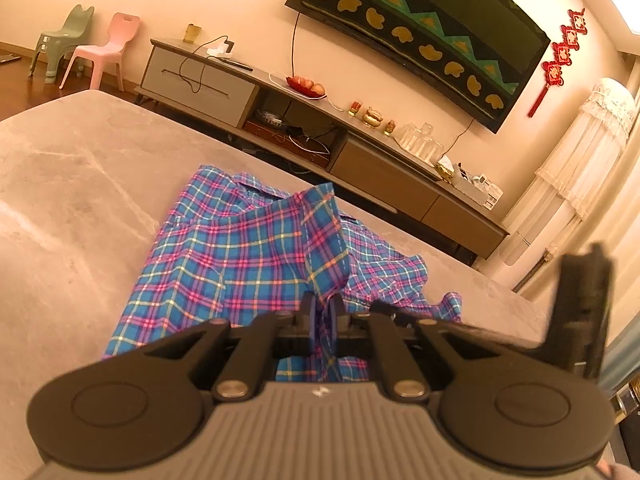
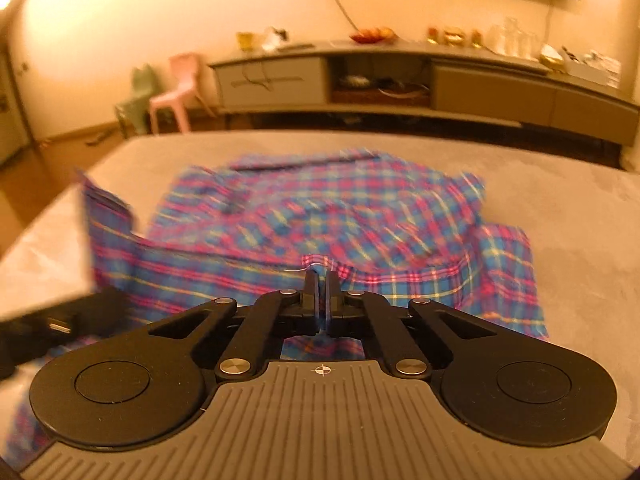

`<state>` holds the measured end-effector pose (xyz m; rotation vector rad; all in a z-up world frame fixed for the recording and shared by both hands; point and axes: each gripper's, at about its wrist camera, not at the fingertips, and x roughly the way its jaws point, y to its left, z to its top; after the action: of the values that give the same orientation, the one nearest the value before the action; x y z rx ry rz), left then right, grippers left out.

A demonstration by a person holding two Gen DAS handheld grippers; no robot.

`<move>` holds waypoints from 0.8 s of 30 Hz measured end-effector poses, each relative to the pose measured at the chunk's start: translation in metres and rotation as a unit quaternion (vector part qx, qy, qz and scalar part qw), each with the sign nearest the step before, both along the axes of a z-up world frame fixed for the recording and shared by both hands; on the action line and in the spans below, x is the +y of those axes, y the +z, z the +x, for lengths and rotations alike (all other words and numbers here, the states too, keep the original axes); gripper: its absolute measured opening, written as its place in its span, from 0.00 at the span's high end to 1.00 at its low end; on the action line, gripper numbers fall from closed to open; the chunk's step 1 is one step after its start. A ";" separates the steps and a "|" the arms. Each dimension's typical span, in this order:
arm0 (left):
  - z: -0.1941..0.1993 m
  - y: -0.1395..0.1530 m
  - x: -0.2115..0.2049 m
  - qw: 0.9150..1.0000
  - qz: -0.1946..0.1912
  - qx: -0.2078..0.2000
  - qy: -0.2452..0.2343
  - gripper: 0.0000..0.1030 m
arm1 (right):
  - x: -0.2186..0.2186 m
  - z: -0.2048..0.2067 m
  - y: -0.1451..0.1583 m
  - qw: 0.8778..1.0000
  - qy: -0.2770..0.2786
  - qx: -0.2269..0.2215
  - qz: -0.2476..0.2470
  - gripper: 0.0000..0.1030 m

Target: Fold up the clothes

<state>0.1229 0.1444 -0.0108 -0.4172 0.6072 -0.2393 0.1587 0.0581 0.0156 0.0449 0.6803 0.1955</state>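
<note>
Two hand-held grippers, left (image 1: 323, 304) and right (image 2: 321, 280), angled downward, each pinch the plaid shirt (image 1: 240, 248).

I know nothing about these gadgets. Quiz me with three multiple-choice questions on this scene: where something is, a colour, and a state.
1. Where does the blue-and-pink plaid shirt lie?
A. on the grey marble-look table
B. on the pink plastic chair
C. on the floor

2. What colour is the chair beside the pink one?
A. red
B. pale green
C. black

3. How is the left gripper?
A. wide open
B. shut on shirt fabric
C. holding a cup

Answers: 1 A, the shirt is spread on the tabletop. 2 B, the green chair stands beside it. 3 B, plaid cloth is pinched between its fingers.
</note>
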 end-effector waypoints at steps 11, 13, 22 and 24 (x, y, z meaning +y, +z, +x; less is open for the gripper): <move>-0.005 0.004 0.012 0.999 -0.035 -0.004 0.023 0.94 | 0.018 0.025 -0.001 0.988 0.068 0.053 0.126 1.00; -0.008 0.008 0.013 0.999 -0.037 -0.011 0.027 0.95 | 0.013 0.032 -0.007 0.981 0.070 0.070 0.166 1.00; -0.005 0.006 0.006 0.999 -0.041 -0.006 -0.003 0.93 | -0.028 0.021 -0.003 0.979 0.050 0.071 0.186 0.60; -0.004 0.005 0.006 0.999 -0.042 -0.006 -0.005 0.93 | -0.047 -0.003 0.012 0.981 0.061 0.049 0.175 0.60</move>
<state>0.1186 0.1506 -0.0055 -0.4926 0.5890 -0.2770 0.1552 0.0113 0.0271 0.3533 0.7406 0.4312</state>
